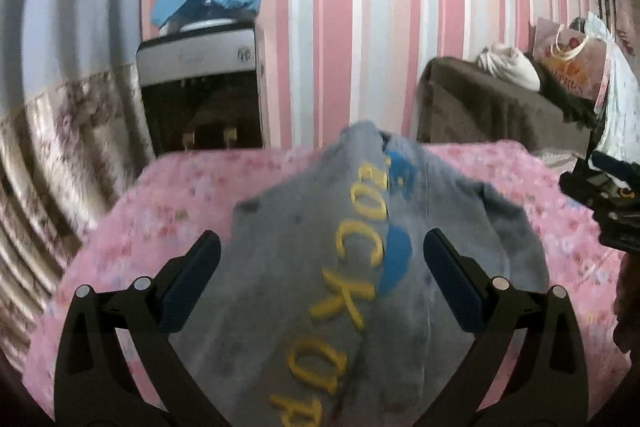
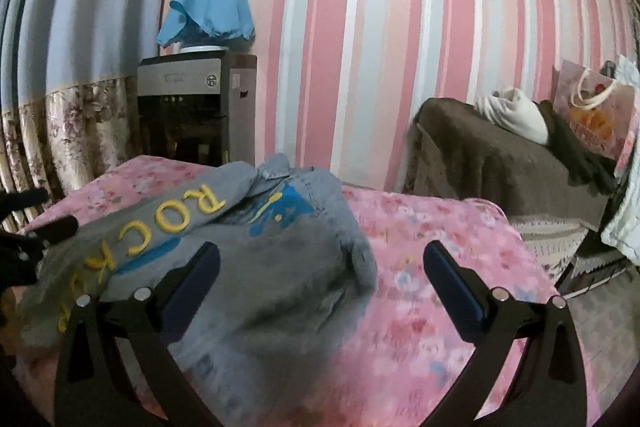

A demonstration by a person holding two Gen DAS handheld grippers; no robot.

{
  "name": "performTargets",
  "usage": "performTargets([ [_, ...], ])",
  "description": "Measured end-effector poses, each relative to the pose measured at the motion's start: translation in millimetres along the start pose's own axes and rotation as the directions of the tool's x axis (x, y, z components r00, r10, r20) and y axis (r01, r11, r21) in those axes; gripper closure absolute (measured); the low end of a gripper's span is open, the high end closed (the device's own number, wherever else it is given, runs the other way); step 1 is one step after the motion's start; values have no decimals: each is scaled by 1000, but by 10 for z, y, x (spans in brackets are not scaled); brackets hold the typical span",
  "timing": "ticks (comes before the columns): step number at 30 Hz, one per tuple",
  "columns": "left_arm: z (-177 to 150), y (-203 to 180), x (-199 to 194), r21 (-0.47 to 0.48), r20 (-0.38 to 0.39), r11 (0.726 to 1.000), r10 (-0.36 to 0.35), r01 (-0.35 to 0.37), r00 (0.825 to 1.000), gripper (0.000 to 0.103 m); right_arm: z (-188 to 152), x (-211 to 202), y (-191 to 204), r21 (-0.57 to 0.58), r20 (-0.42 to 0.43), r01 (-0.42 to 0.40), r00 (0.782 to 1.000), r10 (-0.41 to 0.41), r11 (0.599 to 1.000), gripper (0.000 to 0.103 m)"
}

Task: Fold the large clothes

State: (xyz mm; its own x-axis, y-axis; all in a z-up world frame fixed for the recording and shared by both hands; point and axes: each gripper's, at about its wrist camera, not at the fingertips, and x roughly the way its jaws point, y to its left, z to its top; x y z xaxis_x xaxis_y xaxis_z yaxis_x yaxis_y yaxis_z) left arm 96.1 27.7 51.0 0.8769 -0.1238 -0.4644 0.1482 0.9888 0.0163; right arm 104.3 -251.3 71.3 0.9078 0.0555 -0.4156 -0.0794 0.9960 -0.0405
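Observation:
A grey denim jacket [image 1: 304,259] with yellow letters and blue patches lies bunched on the pink floral bed cover [image 1: 168,195]. My left gripper [image 1: 322,251] hovers open over its lettered middle, fingers wide apart, nothing between them. In the right wrist view the jacket [image 2: 280,267] lies to the left and centre, its collar toward the wall. My right gripper [image 2: 322,263] is open above the jacket's right edge, with its right finger over bare cover [image 2: 440,227]. The left gripper's black body [image 2: 24,235] shows at the left edge; the right gripper's body [image 1: 608,203] shows at the right edge.
A water dispenser [image 2: 192,107] draped with a blue cloth [image 2: 208,11] stands against the striped wall beyond the bed. A brown-covered piece of furniture [image 2: 500,163] with a white bundle [image 2: 516,115] and gift bag [image 2: 596,115] sits at the right. Floral curtains [image 1: 52,155] hang at the left.

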Motion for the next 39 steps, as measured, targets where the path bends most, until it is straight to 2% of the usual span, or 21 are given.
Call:
performTargets([
  [4, 364, 3, 259, 59, -24, 998, 32, -30, 999, 3, 316, 441, -102, 12, -90, -52, 995, 52, 999, 2],
  [8, 649, -71, 460, 117, -18, 993, 12, -10, 1000, 3, 488, 766, -140, 1, -125, -42, 991, 42, 999, 2],
  [12, 715, -167, 661, 151, -21, 988, -22, 25, 1000, 3, 525, 1067, -87, -42, -154, -32, 988, 25, 999, 2],
  [15, 657, -227, 913, 142, -90, 987, -65, 78, 994, 3, 441, 1247, -80, -47, -182, -37, 983, 28, 998, 2],
  [18, 558, -309, 1158, 161, -161, 981, -79, 105, 984, 3, 335, 1389, -86, -34, -210, -43, 977, 35, 999, 2],
  [20, 483, -332, 1259, 170, -195, 976, -99, 133, 976, 16, 290, 1463, -95, -28, -225, -45, 974, 37, 999, 2],
  [22, 418, -343, 1440, 188, -262, 970, -101, 153, 960, 51, 245, 1543, -100, -20, -241, -46, 970, 40, 999, 2],
  [23, 393, -316, 1538, 184, -296, 969, -105, 165, 949, 60, 228, 1568, -97, -18, -247, -46, 968, 40, 999, 2],
  [25, 362, -245, 1711, 163, -358, 969, -118, 187, 926, 91, 210, 1602, -71, -18, -255, -48, 966, 42, 999, 2],
  [26, 352, -199, 1780, 157, -375, 970, -117, 187, 919, 96, 205, 1614, -62, -19, -256, -49, 966, 42, 999, 2],
  [28, 372, -106, 1854, 145, -386, 972, -116, 185, 915, 102, 202, 1637, -23, -28, -263, -53, 964, 44, 998, 2],
  [34, 492, 131, 1941, 199, -347, 974, -33, 108, 937, 103, 208, 1682, 68, -33, -280, -66, 959, 54, 997, 2],
  [37, 573, 248, 1952, 256, -289, 966, 54, 23, 956, 102, 229, 1745, 125, -25, -302, -92, 950, 80, 995, 2],
  [38, 615, 323, 1980, 276, -257, 961, 103, -29, 961, 103, 244, 1777, 159, -25, -311, -99, 947, 86, 995, 2],
  [39, 649, 396, 2004, 279, -246, 959, 128, -56, 961, 103, 257, 1802, 184, -25, -316, -105, 944, 92, 994, 2],
])
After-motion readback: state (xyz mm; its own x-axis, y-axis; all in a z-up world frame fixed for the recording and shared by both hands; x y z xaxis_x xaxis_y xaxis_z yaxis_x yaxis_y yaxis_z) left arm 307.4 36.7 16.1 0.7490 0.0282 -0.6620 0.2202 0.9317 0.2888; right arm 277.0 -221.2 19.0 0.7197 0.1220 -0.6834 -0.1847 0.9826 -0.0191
